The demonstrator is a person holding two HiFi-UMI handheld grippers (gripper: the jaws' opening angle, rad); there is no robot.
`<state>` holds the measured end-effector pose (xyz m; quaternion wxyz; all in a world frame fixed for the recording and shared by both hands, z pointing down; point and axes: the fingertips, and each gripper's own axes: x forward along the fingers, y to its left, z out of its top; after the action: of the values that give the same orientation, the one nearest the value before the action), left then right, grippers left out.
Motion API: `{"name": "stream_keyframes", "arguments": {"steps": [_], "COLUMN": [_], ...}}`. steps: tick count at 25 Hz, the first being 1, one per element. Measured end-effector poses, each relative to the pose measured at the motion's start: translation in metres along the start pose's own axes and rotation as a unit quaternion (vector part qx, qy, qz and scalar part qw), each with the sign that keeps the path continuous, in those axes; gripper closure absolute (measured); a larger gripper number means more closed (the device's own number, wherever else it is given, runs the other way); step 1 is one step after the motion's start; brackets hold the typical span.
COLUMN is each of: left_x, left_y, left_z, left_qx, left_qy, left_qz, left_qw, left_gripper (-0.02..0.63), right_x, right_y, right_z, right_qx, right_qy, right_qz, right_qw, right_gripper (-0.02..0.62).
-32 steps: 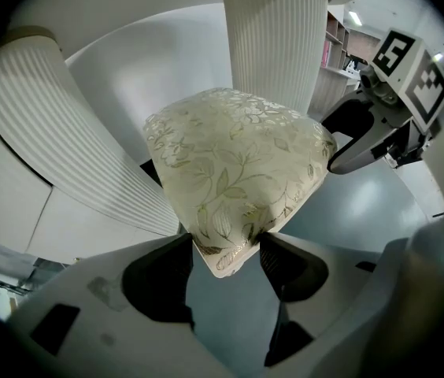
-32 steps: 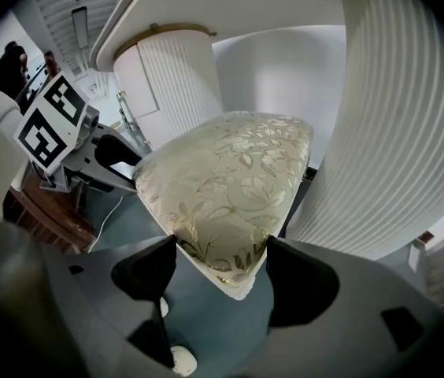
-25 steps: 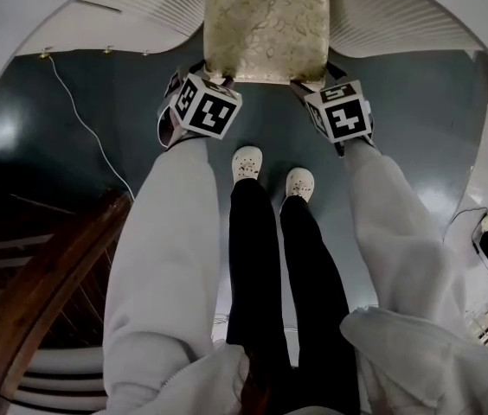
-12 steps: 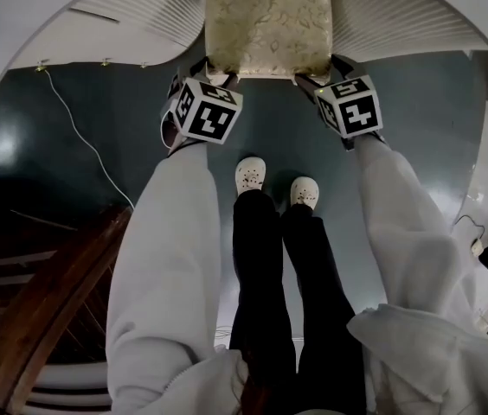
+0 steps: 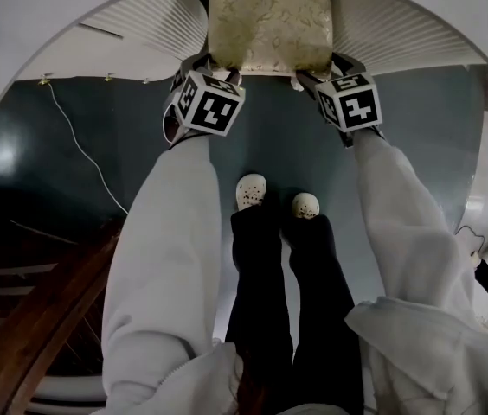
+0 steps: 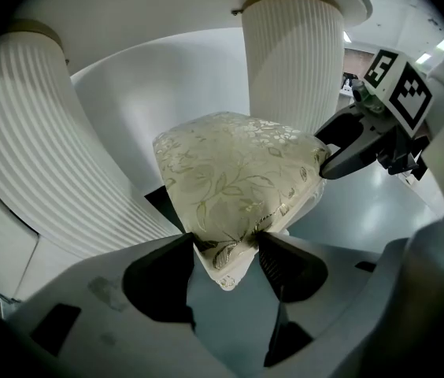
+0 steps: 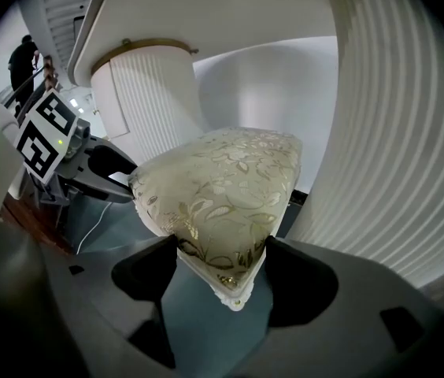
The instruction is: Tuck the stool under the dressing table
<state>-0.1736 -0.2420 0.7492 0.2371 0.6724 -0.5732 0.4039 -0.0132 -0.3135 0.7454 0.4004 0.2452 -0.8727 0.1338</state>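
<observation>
Change: over the last second the stool (image 5: 268, 20) has slid further into the kneehole of the dressing table (image 5: 54, 7). In the head view the white tabletop edge now covers more of the brocade cushion than it did, and the cushion's near edge sits higher in frame. Both sleeves reach further forward, and the feet have fallen back relative to the grippers.

We judge the tuck well along but unfinished. The near part of the seat shows beyond the tabletop edge, so some push remains.

Grip: the left gripper (image 6: 223, 252) pinches the near-left corner of the cushion, with piping and fabric squeezed between its two pads. The right gripper (image 7: 222, 262) pinches the near-right corner the same way. Neither is empty.

Position: the stool stands on the grey-blue floor (image 5: 270, 137), centred between the fluted pedestals and touching neither as far as we can see.

Count:
- One stool.
- One dressing table.
- Two fluted pedestals, left pedestal (image 5: 153, 20) and right pedestal (image 5: 400, 24).
- Two grippers, one marker cube each.
- Two white shoes (image 5: 251, 191).
- One thin cable (image 5: 80, 137) lying on the floor, well left of the stool.
</observation>
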Motion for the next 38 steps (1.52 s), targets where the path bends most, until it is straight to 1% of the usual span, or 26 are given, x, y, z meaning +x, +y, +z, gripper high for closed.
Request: {"name": "stream_keyframes", "arguments": {"steps": [5,11,23,25,28,29,31,34,38], "left_x": [0.008,0.013,0.024,0.023,0.020,0.019,0.017,0.011,-0.003], "left_y": [0.010,0.017,0.027,0.027,0.027,0.024,0.019,0.014,0.003], "left_z": [0.009,0.018,0.030,0.031,0.029,0.027,0.025,0.022,0.015], "left_qx": [0.001,0.007,-0.001,-0.006,-0.029,-0.038,-0.048,-0.052,-0.066], "left_qy": [-0.020,-0.046,-0.068,-0.070,-0.078,-0.080,-0.080,-0.073,-0.062], "left_qz": [0.009,0.004,0.010,0.010,0.012,0.009,0.003,-0.003,-0.021], "left_qw": [0.9997,0.9989,0.9977,0.9975,0.9964,0.9960,0.9956,0.9960,0.9956], "left_gripper": [0.348,0.348,0.350,0.350,0.351,0.351,0.351,0.351,0.351], "right_x": [0.009,0.012,0.021,0.020,0.019,0.017,0.014,0.008,-0.007], "right_y": [-0.008,-0.015,-0.026,-0.027,-0.025,-0.023,-0.017,-0.014,-0.006], "right_z": [0.011,0.019,0.028,0.027,0.022,0.021,0.021,0.020,0.020], "right_qx": [0.001,0.004,0.015,0.034,0.090,0.100,0.096,0.086,0.082], "right_qy": [-0.020,-0.046,-0.071,-0.073,-0.076,-0.076,-0.075,-0.062,-0.050], "right_qz": [-0.017,-0.025,-0.032,-0.027,-0.015,-0.016,-0.019,-0.020,-0.017], "right_qw": [1.000,0.999,0.997,0.996,0.993,0.992,0.992,0.994,0.995], "right_gripper": [0.195,0.195,0.197,0.195,0.187,0.188,0.196,0.199,0.265]}}
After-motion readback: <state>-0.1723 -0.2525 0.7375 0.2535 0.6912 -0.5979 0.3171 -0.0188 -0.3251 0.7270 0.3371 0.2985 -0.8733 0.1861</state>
